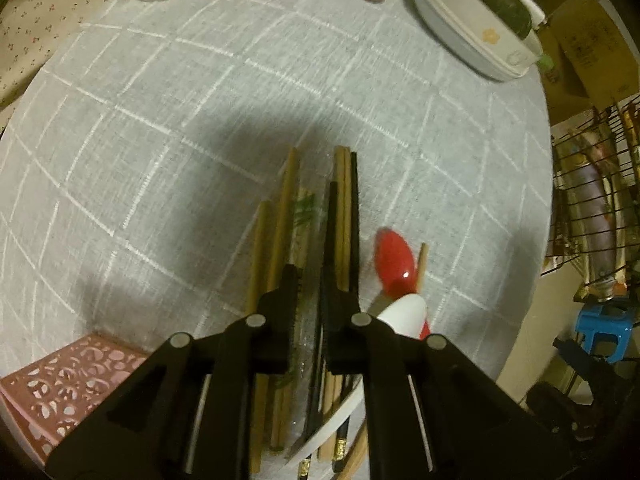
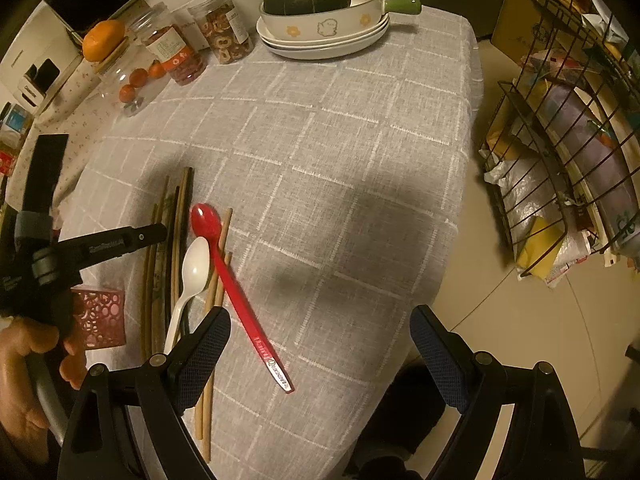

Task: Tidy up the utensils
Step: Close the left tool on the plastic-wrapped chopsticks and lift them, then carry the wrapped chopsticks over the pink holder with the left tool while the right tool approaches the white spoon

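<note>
Left gripper [image 1: 308, 276] nearly closed over the chopsticks [image 1: 280, 220] on the tablecloth [image 1: 200, 100], grip unconfirmed; right gripper [image 2: 320, 344] spread, empty beside the red spoon [image 2: 236, 292]; advise lifting straight, keeping sticks parallel, toward the pink holder [image 1: 60, 392].

Red spoon [image 2: 224, 268], white spoon [image 2: 192, 276], grey checked tablecloth [image 2: 320, 140]

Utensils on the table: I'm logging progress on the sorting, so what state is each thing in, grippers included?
Left gripper: shut over the chopsticks; grip unclear.
Right gripper: open, empty.
Chopsticks: lying loose on the cloth, unsorted.
Red spoon: flat on the cloth, bowl up.
White spoon: lying across the chopsticks, bowl up.
Pink holder: upright; no utensils seen in it.
Snack jars: lids on.
</note>
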